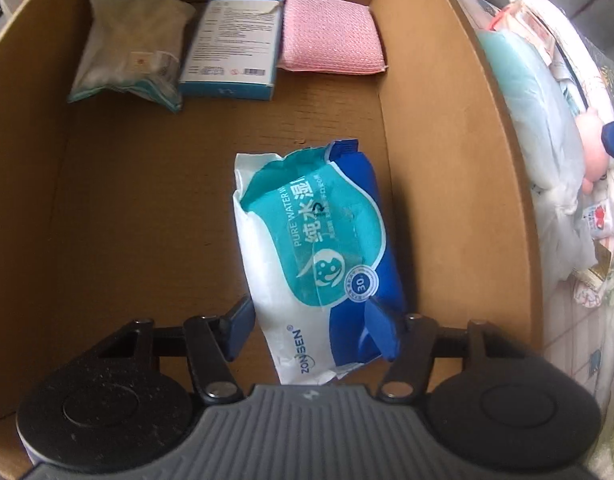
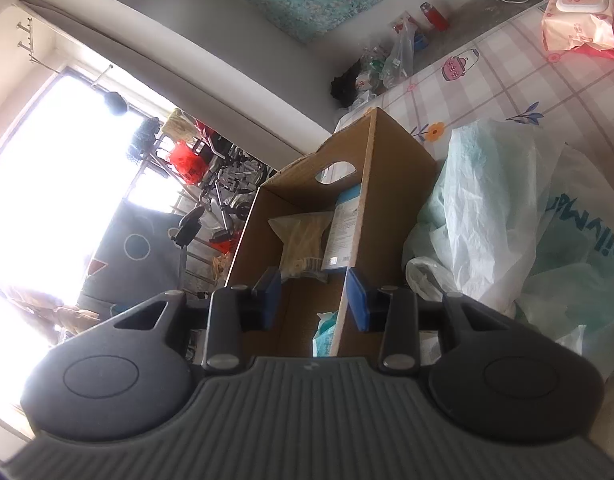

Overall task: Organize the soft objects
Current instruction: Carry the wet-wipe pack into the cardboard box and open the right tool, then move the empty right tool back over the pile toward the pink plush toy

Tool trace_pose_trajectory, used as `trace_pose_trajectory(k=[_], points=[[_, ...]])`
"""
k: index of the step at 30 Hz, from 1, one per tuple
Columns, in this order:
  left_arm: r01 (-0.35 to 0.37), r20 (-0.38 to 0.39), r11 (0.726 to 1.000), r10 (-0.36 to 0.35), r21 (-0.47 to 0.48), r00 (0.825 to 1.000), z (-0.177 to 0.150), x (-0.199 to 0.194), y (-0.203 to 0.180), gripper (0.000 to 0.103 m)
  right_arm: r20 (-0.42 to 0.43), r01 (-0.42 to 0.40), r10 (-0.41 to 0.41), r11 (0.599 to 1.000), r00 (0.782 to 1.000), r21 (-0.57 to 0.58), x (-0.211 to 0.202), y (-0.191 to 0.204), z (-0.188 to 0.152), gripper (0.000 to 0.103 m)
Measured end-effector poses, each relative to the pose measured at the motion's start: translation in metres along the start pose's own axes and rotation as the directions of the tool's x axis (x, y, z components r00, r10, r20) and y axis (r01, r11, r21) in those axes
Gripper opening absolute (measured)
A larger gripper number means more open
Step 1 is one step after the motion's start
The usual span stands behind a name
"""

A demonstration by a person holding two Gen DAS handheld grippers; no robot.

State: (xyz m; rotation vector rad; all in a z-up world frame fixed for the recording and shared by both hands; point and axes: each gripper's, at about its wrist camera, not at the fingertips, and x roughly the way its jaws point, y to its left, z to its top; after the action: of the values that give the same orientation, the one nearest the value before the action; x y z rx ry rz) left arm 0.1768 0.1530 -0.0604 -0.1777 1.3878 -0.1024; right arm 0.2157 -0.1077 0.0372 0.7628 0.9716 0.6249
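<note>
Three items already line the far wall of the cardboard box (image 1: pixel 447 128). The left gripper (image 1: pixel 313 330) straddles the wet wipes pack (image 1: pixel 319 256) on the floor beside the right wall; contact looks partial, possibly releasing, so next comes a clean withdrawal. The right gripper (image 2: pixel 313 294) gapes narrowly, empty, astride the box wall.

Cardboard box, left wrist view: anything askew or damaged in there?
The wet wipes pack lies slanted near the right wall, off the neat back row. The blue and white carton in that row has a torn top flap.
</note>
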Motion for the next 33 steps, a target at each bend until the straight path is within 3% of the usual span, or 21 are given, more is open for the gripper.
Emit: trace_pose_trajectory(k=[6,14,23,25,29,31,33], points=[[-0.074,0.094,0.991,0.064,0.11,0.994,0.008,-0.006,-0.022,0.05,-0.002,0.002,-0.002,1.0,1.0,0.013,0.005,-0.007,-0.003,0.036],[-0.022,0.124,0.999,0.018,0.032,0.992,0.033,-0.003,-0.018,0.05,0.0,0.012,-0.012,0.996,1.0,0.086,0.006,-0.034,-0.017,0.036],[-0.02,0.166,1.0,0.016,0.023,0.986,0.055,0.002,-0.016,0.052,0.034,0.014,-0.019,0.991,0.999,0.135,-0.006,-0.051,-0.023,0.038],[-0.046,0.181,0.998,0.038,0.041,0.983,0.053,0.0,-0.021,0.064,0.043,0.027,-0.032,0.991,0.999,0.129,-0.009,-0.052,-0.023,0.042],[-0.081,0.227,0.995,0.067,0.055,0.972,0.047,-0.009,-0.025,0.071,0.046,0.062,-0.069,0.989,0.997,0.137,-0.01,-0.054,-0.027,0.046],[-0.06,0.24,0.997,0.047,0.046,0.97,0.042,-0.016,-0.022,0.079,0.06,0.06,-0.069,0.989,0.996,0.136,-0.012,-0.054,-0.031,0.047],[-0.05,0.263,0.998,0.041,0.029,0.964,0.037,-0.027,-0.02,0.079,0.074,0.062,-0.072,0.989,0.995,0.133,-0.015,-0.054,-0.034,0.049]])
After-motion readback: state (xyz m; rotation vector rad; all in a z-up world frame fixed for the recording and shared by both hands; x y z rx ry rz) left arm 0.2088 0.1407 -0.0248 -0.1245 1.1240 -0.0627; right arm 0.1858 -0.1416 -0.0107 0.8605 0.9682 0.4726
